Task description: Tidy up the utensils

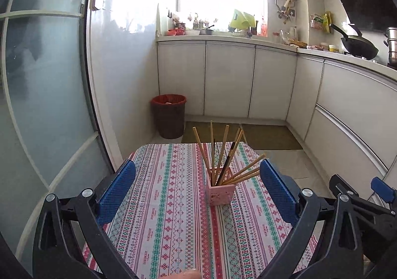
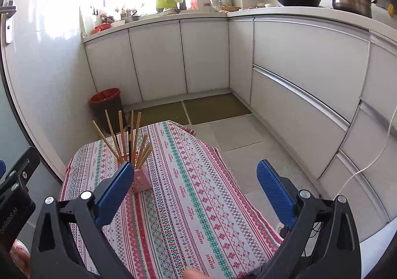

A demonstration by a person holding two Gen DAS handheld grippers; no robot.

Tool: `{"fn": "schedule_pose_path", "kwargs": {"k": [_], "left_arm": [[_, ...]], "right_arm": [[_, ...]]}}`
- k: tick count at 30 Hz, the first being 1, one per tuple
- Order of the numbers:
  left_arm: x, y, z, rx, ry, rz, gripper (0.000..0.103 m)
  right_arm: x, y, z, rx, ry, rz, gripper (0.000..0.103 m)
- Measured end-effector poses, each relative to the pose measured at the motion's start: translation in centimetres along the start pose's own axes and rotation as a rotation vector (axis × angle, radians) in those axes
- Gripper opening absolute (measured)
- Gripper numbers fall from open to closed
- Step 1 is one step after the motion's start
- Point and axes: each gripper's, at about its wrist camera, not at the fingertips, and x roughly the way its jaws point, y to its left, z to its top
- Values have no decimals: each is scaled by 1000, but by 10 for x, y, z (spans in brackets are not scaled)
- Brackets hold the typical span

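On top of the small table with the striped red, green and white patterned cloth, a little square pink plastic holder with small holes is standing upright near the middle of the cloth, a bit toward the far end. A bunch of long thin wooden chopsticks, with one or two dark ones, is sitting inside it. No chopsticks are lying loose on the cloth in either view, so the tidying is looking almost finished or all done. Maybe only a bit of straightening is left, because the sticks are not standing neatly together.

Each stick is long and thin, with one end down in the holder and the other end pointing up. They are fanning out: some are leaning left, some are going nearly straight up, and a few are tipping low toward the right.

Both tools are hanging back from the holder and touching nothing. The left gripper is showing blue pads spread wide with nothing between them. The right gripper is also spread as wide as it goes and is holding nothing
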Motion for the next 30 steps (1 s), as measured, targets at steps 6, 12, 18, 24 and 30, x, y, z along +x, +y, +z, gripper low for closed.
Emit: {"fn": "schedule_pose_path", "kwargs": {"k": [6, 12, 18, 24, 30], "left_arm": [[1, -3, -2, 9, 13, 12, 96], [1, -5, -3, 27, 18, 8, 96], [3, -8, -3, 34, 24, 6, 96], [3, -8, -3, 35, 25, 7, 96], [4, -6, -4, 39, 29, 7, 96]], "right_arm": [[-8, -3, 4, 7, -34, -31, 96], [-2, -8, 6, 25, -8, -23, 96], [0, -8, 4, 28, 6, -17, 96], [1, -6, 1, 21, 10, -18, 96], [2, -6, 0, 22, 17, -18, 96]]}}
